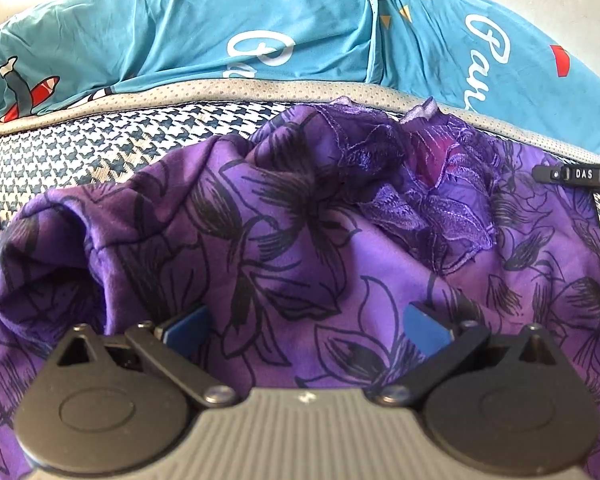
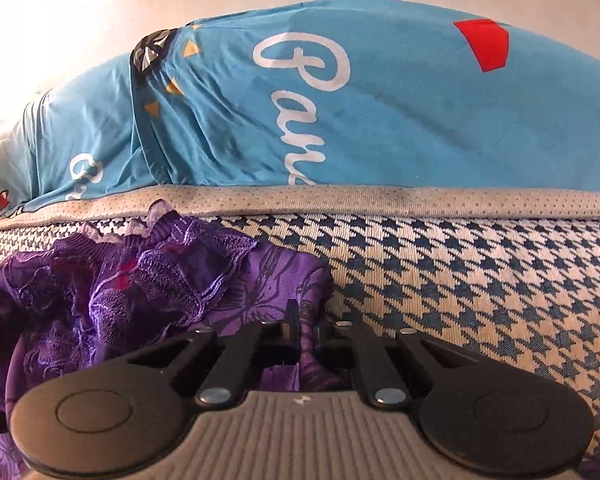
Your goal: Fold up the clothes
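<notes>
Purple floral garment [image 1: 300,248] lies rumpled on the houndstooth bed [image 2: 480,280], its edge pinched in your right gripper [image 2: 306,332] at the cloth's right side, while your left gripper [image 1: 306,320] hangs wide over its middle, holding nothing.

We see a blue-and-white houndstooth cover [image 2: 480,280] spread as the work surface. Behind it runs a grey dotted border [image 2: 420,200], and above that rises a turquoise printed bedsheet [image 2: 400,120] with white script lettering.
</notes>
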